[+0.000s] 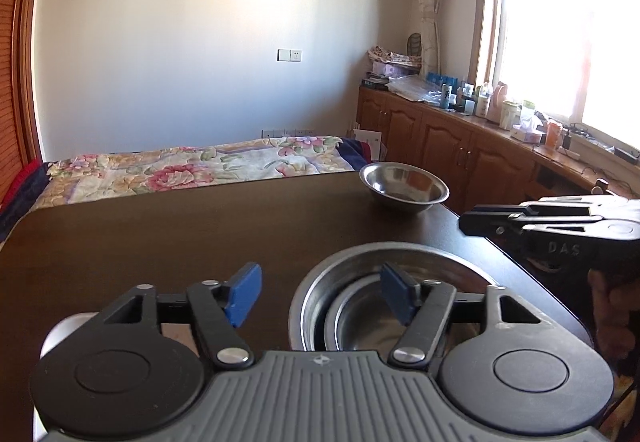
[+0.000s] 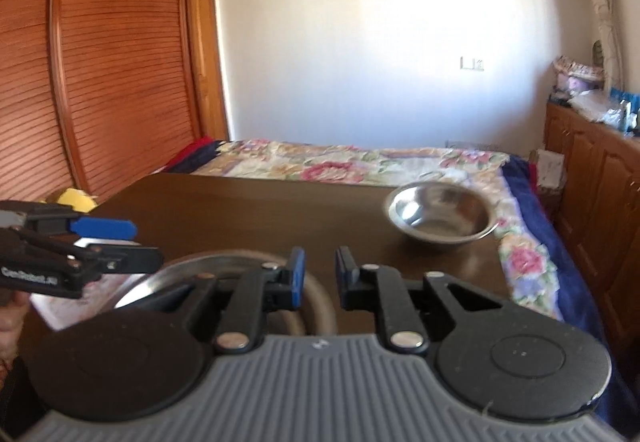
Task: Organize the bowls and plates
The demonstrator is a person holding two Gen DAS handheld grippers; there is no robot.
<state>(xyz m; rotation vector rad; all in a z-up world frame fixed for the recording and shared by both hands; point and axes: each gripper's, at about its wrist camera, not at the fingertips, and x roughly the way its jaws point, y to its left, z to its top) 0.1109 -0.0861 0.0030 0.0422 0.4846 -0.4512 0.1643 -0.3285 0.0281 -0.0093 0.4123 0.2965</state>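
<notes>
Dark wood tabletop [image 1: 160, 242] fills the lower half of both views, w/ a bed under a floral quilt [image 1: 192, 165] just beyond its far edge. Nearest the cameras sits a big steel bowl [image 1: 320, 282] w/ a smaller steel bowl nested inside [image 1: 360, 318]. A lone small steel bowl [image 1: 404, 187] stands well apart from that stack, at the tabletop's far right corner, upright, nothing in it.

Left hand-held gripper [image 1: 320, 296]: fingers wide apart; left blue pad [image 1: 242, 294] over bare tabletop, right blue pad [image 1: 396, 298] over the nested bowls' inside, the rim between them, gripping nothing. In the right wrist view it shows at the left edge, over the big bowl's left side.

Right hand-held gripper [image 2: 320, 278]: fingers only narrowly apart, holding nothing, above the big bowl's right rim; view blurry, so contact unclear.
</notes>
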